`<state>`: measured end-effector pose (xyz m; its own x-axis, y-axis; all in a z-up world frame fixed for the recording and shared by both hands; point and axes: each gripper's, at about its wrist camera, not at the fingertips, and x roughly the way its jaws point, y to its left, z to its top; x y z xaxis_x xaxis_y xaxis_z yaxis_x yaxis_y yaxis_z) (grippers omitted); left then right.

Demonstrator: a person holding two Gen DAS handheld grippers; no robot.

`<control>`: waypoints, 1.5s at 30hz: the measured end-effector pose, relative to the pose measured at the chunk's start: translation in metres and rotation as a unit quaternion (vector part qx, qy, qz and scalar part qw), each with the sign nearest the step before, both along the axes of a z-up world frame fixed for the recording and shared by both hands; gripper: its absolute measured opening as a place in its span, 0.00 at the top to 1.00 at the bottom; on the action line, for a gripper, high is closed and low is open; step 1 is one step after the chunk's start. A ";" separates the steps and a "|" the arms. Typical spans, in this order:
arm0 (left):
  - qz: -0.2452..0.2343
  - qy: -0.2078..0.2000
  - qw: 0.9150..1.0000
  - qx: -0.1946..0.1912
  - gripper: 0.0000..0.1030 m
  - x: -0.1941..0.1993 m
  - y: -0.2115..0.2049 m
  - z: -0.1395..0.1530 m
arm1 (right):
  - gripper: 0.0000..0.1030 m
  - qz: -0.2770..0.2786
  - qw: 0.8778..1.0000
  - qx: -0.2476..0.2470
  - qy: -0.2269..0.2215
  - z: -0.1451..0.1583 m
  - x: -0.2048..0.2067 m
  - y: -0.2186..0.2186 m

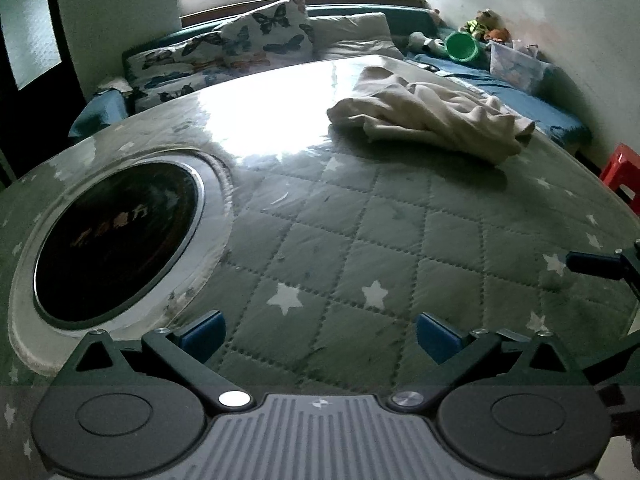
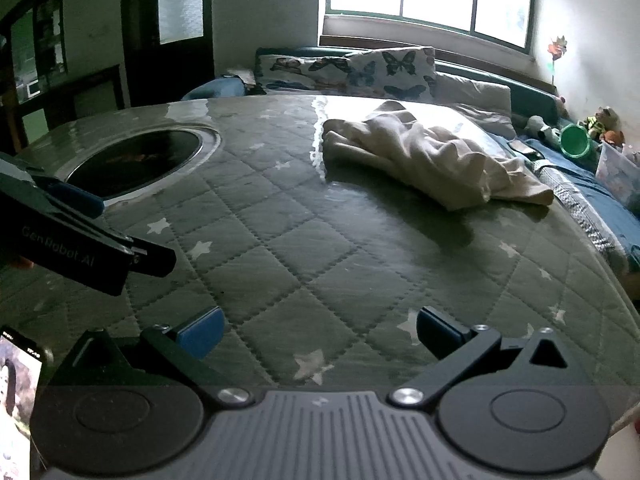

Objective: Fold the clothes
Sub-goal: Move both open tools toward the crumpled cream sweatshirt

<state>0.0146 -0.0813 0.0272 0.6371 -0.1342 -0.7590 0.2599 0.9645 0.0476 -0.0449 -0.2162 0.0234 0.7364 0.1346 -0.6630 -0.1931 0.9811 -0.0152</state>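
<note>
A crumpled cream garment [image 1: 432, 120] lies in a heap on the far right part of the table, which has a green quilted star-pattern cover [image 1: 340, 248] under clear plastic. It also shows in the right wrist view [image 2: 432, 160]. My left gripper [image 1: 320, 332] is open and empty, low over the near part of the table, well short of the garment. My right gripper [image 2: 320, 336] is open and empty too, beside the left one, whose body [image 2: 80, 236] shows at the left edge.
A round black cooktop [image 1: 116, 240] is set into the table at the left. Behind the table stand a sofa with butterfly cushions [image 1: 240, 44], a green bucket [image 1: 462, 46] and toys. A red stool [image 1: 622, 172] stands at the right.
</note>
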 end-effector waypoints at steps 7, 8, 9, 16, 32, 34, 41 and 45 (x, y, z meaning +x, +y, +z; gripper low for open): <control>-0.016 -0.001 1.000 0.008 0.00 0.010 -0.014 0.004 | 0.00 -0.011 1.000 0.006 0.000 0.001 0.006 -0.009; -0.018 -0.001 1.000 0.010 0.00 0.012 -0.016 0.004 | 0.00 -0.013 1.000 0.006 0.000 0.002 0.007 -0.011; -0.021 -0.001 1.000 0.013 0.00 0.013 -0.017 0.005 | 0.00 -0.015 1.000 0.007 -0.001 0.002 0.008 -0.013; -0.036 0.000 0.999 0.019 0.00 0.025 -0.029 0.009 | 0.00 -0.030 0.999 0.016 -0.006 0.006 0.016 -0.025; -0.055 0.009 0.998 0.030 0.00 0.052 -0.054 0.010 | 0.00 -0.047 0.999 0.021 -0.001 0.005 0.039 -0.046; -0.057 0.009 0.998 0.034 0.00 0.054 -0.056 0.010 | 0.00 -0.048 0.999 0.020 0.000 0.005 0.042 -0.048; -0.064 0.004 0.997 0.042 0.00 0.064 -0.066 0.013 | 0.00 -0.050 0.999 0.019 0.000 0.006 0.053 -0.054; -0.066 0.005 0.997 0.044 0.00 0.071 -0.070 0.014 | 0.00 -0.051 0.999 0.016 -0.002 0.007 0.059 -0.057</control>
<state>0.0861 -0.1509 0.0408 0.6109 -0.1490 -0.7776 0.3852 0.9140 0.1275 0.0142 -0.2731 0.0302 0.7504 0.0800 -0.6562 -0.0929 0.9956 0.0151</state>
